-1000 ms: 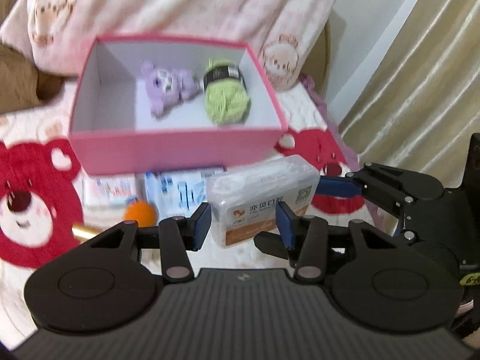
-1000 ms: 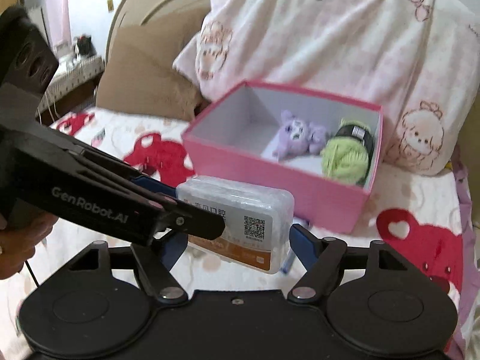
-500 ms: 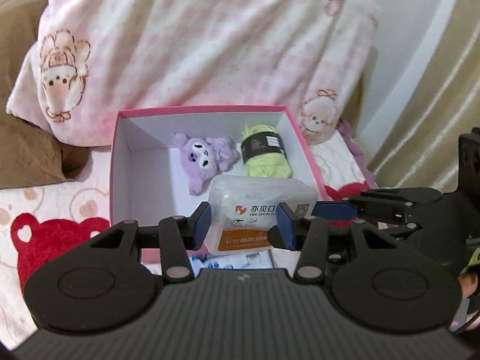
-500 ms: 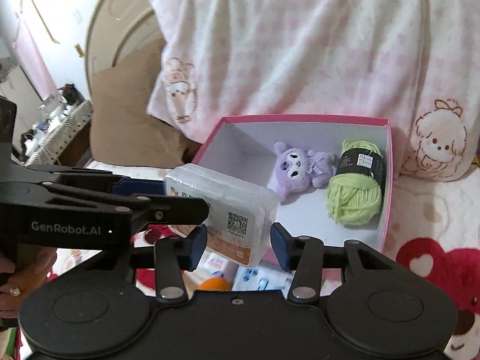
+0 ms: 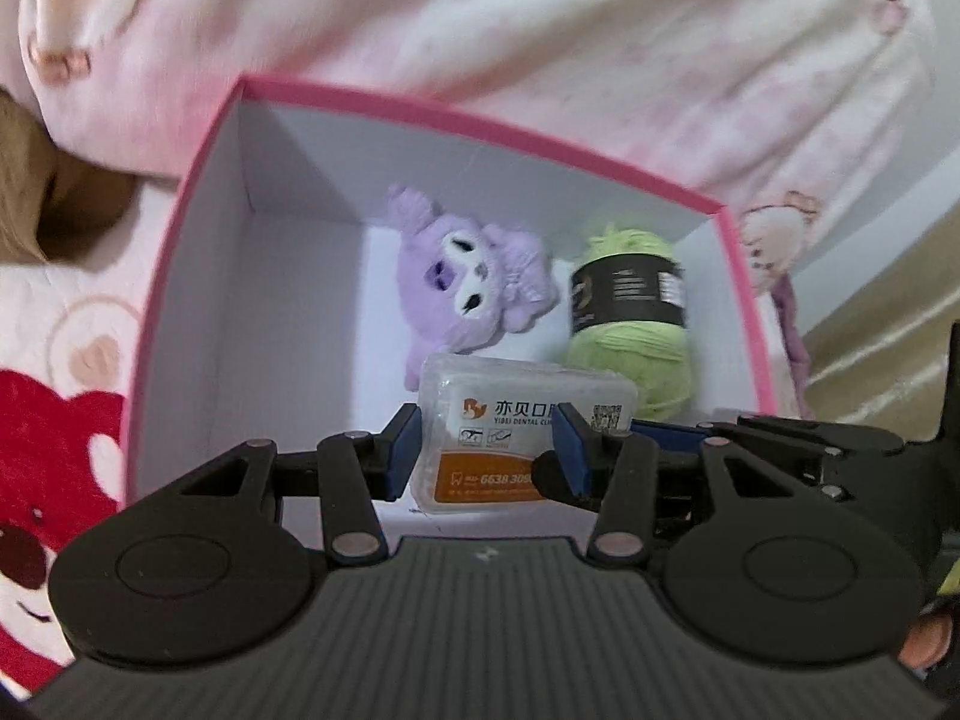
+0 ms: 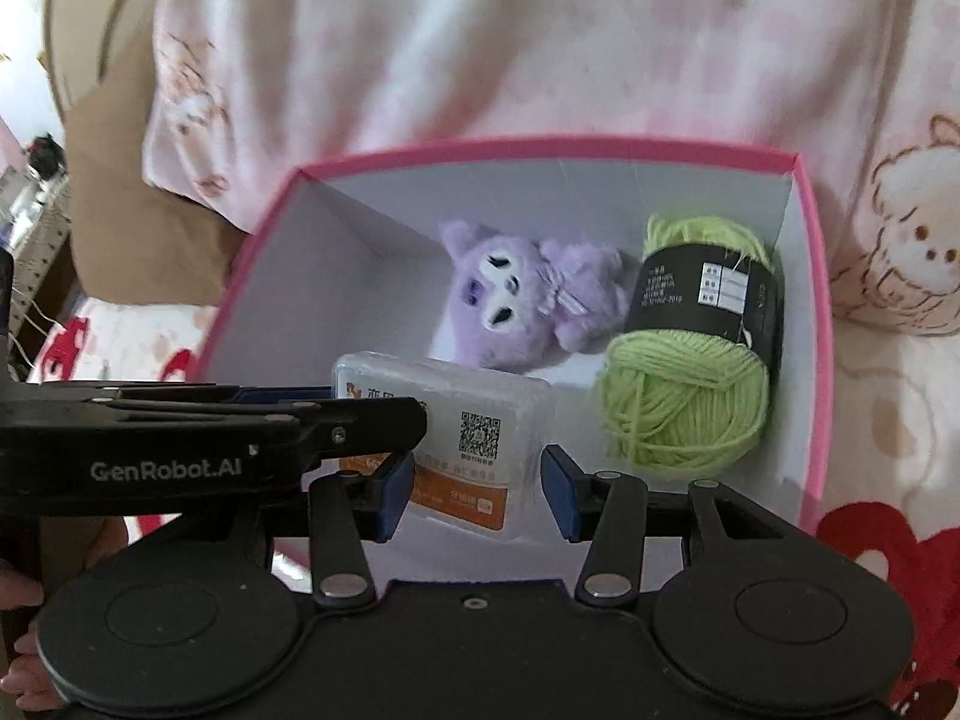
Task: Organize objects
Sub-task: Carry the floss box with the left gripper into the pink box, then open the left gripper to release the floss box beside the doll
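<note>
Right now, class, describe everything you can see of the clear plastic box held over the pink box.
The clear plastic box is a rounded, frosted, see-through case with an orange and white label, Chinese print and a QR code. It hangs tilted above the pink box, in front of the purple plush and green yarn. The left hand-held gripper and right hand-held gripper both clamp it.

Soft, even indoor light fills both views, bright enough that the pink blanket (image 5: 540,30) at twelve o'clock washes out pale, with no hard glare. Motion blur smears that blanket and the pink box (image 6: 816,300) rim, while the black hand-held gripper (image 5: 486,450) bodies at six o'clock stay sharp. Fisheye distortion bows the box walls and darkens the corners; faint shadows lie under the purple plush (image 6: 528,294) and green yarn (image 6: 684,402).
</note>
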Demonstrator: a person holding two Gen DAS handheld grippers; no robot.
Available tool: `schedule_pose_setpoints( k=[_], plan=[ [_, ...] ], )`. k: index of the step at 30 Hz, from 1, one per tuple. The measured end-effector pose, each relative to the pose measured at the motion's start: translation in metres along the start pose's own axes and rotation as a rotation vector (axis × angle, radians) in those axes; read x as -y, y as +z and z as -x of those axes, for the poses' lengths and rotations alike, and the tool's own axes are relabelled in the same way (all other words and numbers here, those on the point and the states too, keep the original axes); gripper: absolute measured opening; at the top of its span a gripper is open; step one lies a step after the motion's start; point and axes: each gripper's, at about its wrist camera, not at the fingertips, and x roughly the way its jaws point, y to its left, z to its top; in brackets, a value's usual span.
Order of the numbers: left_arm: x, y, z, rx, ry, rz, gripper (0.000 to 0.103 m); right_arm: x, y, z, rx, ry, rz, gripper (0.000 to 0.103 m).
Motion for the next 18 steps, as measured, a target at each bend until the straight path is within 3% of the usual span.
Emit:
schedule_pose_setpoints(
  k=[9,15,18],
  plan=[
    [-0.011,0.004,-0.039,-0.052,0.021,0.047,0.045,-0.008,0.005,-0.034,-0.032,-0.132,0.07,0.049],
    [-0.006,0.004,-0.042,-0.036,0.039,0.016,0.045,-0.006,0.002,-0.032,0.034,-0.207,0.117,0.041],
    [-0.006,0.003,-0.041,-0.045,0.052,-0.001,0.047,-0.002,0.001,-0.02,0.055,-0.153,0.13,0.041]
  ],
)
